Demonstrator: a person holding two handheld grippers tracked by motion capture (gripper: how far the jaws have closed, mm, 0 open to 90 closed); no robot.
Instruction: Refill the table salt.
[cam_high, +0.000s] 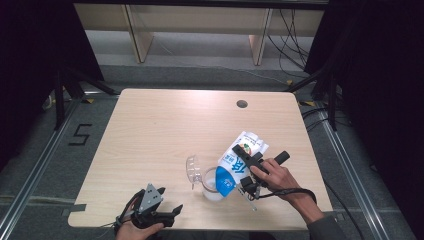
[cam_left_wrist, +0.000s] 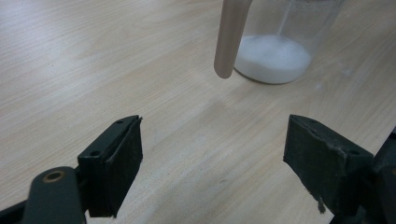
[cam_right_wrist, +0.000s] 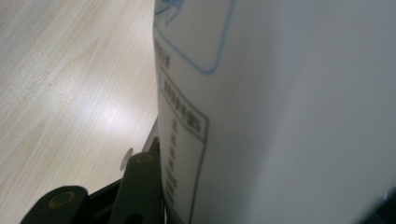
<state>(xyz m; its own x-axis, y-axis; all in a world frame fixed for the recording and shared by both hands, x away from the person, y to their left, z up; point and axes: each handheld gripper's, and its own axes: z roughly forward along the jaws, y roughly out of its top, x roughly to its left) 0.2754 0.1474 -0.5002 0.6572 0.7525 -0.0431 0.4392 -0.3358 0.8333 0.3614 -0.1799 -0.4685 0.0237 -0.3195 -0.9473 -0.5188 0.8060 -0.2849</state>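
My right gripper (cam_high: 244, 169) is shut on a white and blue pouch (cam_high: 239, 160), which is tilted with its lower end over a clear cup (cam_high: 212, 189). In the right gripper view the pouch (cam_right_wrist: 289, 107) is pressed against the black left finger (cam_right_wrist: 140, 186). The cup (cam_left_wrist: 280, 42) holds a white layer at its bottom, and a thin pale streak runs down inside it. A clear handle-like piece (cam_high: 193, 170) sticks out from the cup's left side. My left gripper (cam_high: 169, 212) rests at the table's near left edge, open and holding nothing, with its jaws (cam_left_wrist: 212, 163) pointing toward the cup.
The light wooden table (cam_high: 165, 125) has a round cable hole (cam_high: 242, 104) near its far edge. Dark curtains, stand legs and cables surround the table. Wooden furniture legs stand on the floor beyond it.
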